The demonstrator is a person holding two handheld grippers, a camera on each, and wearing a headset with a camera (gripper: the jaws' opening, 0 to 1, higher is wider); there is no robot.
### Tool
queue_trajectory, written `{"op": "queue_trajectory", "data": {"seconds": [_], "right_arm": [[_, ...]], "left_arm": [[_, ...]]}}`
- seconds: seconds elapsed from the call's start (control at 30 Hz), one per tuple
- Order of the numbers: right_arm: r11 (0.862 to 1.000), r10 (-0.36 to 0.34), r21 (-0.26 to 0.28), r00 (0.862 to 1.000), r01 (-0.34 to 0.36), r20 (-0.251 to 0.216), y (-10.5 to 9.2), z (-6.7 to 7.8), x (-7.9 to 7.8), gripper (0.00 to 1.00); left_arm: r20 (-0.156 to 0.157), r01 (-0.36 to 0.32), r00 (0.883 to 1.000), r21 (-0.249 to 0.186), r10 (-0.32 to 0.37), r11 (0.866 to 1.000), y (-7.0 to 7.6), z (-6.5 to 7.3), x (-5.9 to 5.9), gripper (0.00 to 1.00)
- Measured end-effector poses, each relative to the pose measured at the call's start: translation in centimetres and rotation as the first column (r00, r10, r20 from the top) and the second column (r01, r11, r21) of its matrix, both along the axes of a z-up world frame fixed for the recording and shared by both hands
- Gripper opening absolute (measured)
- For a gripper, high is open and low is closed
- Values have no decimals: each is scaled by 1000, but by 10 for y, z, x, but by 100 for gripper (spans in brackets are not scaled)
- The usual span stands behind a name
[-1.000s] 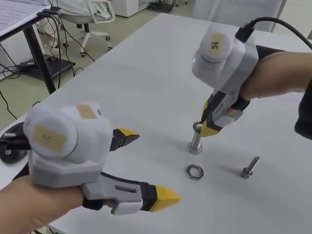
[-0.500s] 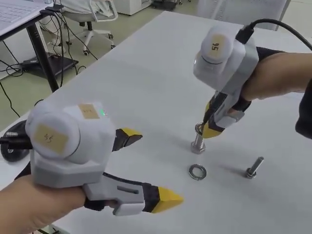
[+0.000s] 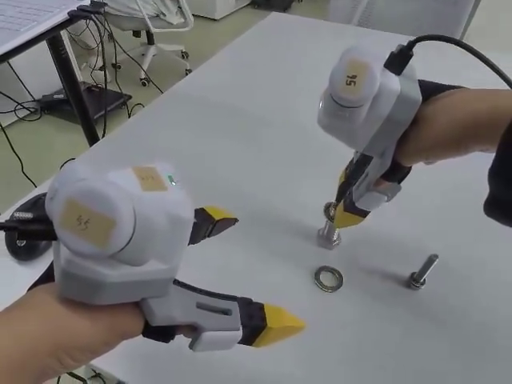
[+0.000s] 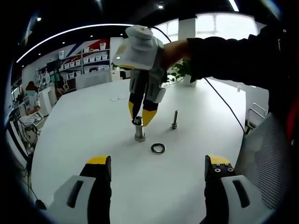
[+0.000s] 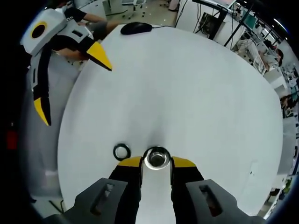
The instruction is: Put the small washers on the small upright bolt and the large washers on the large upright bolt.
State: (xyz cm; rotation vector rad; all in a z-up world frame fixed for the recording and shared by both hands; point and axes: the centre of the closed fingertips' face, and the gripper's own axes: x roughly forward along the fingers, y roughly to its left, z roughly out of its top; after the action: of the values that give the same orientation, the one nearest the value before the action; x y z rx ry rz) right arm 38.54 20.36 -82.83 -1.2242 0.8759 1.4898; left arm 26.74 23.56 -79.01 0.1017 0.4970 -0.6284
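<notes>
large bolt (image 3: 329, 232) | loose washer (image 3: 329, 278) just before | small bolt (image 3: 422, 272) right

Stickers (image 3: 84, 226) — left tool (image 3: 262, 272) "55", right tool (image 3: 342, 210) "56".

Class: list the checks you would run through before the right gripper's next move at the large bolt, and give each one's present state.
1. Right gripper at the top of the large bolt: ok.
2. Large bolt upright: ok.
3. Metal ring between its jaws is a washer, centred: cannot tell.
4. Left gripper open, away from both bolts: ok.
5. Loose washer lying flat, free: ok.
6. Small bolt upright: ok.
</notes>
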Motion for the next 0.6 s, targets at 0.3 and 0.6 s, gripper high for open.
{"op": "queue_trajectory", "data": {"seconds": [0.3, 0.6], "right_arm": [[1000, 8, -26, 1000, -8, -16, -1, -11, 0, 24], [999, 7, -43, 999, -8, -36, -3, -18, -1, 24]], "left_arm": [[-3, -3, 1000, -1, 3, 1000, 0, -1, 0, 82], [-7, -2, 1000, 3, 2, 1000, 1, -2, 1, 82]]}}
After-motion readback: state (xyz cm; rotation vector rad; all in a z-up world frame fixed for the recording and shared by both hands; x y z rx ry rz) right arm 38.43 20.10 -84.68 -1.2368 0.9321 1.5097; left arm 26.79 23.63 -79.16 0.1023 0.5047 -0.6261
